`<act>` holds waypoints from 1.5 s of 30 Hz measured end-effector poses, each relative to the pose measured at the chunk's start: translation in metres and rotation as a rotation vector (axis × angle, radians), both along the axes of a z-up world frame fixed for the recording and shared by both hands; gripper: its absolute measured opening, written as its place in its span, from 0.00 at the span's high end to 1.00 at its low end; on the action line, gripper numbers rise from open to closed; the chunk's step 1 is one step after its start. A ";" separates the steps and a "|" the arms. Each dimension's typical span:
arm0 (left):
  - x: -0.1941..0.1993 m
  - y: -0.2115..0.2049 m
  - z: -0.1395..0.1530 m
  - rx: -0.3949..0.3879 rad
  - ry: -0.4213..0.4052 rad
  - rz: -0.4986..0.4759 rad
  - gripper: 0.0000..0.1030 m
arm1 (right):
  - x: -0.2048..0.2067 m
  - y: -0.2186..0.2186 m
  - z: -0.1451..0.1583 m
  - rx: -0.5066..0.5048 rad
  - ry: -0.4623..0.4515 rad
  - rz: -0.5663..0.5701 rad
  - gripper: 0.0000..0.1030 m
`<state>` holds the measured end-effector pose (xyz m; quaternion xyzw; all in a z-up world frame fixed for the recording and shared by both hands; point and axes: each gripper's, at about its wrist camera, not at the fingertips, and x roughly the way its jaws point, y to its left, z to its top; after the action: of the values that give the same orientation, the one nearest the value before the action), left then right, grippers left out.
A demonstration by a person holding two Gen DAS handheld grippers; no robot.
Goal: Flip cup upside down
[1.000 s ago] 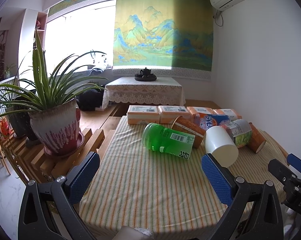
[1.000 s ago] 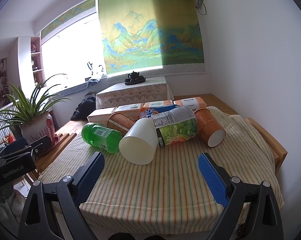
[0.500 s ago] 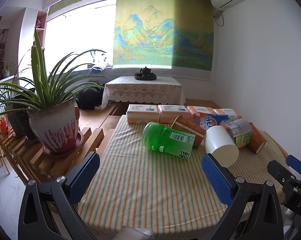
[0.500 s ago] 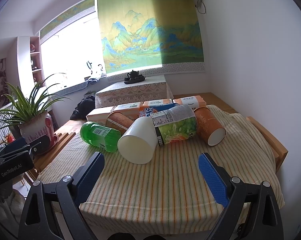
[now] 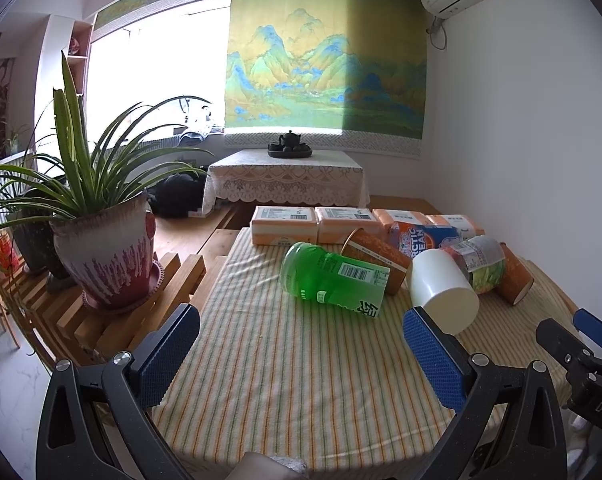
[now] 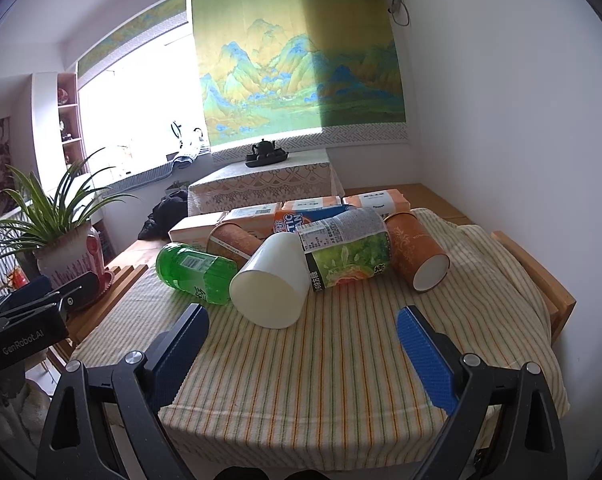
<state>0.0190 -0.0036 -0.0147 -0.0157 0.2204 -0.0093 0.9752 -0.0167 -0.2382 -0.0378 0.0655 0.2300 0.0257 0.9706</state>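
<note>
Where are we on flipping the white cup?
Nothing looks done: the white cup lies on its side on the striped cloth, against the green bottle. In hand: nothing; the right gripper and left gripper are open, short of it. Left: grasp, turn it, set it mouth-down.

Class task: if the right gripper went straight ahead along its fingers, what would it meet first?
Probably the white cup, lying on its side just left of the open right gripper's centre line; depth is uncertain.

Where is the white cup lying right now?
The white cup lies on its side on the striped tablecloth, centre in the right wrist view, between the green bottle and the clear labelled bottle.
</note>
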 end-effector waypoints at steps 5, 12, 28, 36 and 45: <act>0.001 0.000 -0.001 -0.001 0.003 -0.001 0.00 | 0.001 -0.001 -0.001 0.002 0.005 -0.001 0.10; 0.003 -0.001 -0.001 0.000 0.005 -0.004 0.00 | 0.002 -0.003 -0.001 0.003 0.009 -0.004 0.09; 0.020 -0.018 -0.017 0.026 0.060 -0.051 0.00 | 0.021 -0.037 -0.006 0.001 0.043 -0.075 0.09; 0.028 -0.030 -0.023 0.037 0.083 -0.085 0.00 | 0.062 -0.091 -0.009 -0.005 0.110 -0.128 0.09; 0.036 -0.031 -0.025 0.053 0.099 -0.051 0.00 | 0.129 -0.128 -0.035 -0.030 0.288 -0.023 0.09</act>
<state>0.0547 -0.0346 -0.0392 0.0152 0.2686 -0.0275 0.9627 0.1127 -0.3663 -0.0724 0.0567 0.3666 0.0016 0.9287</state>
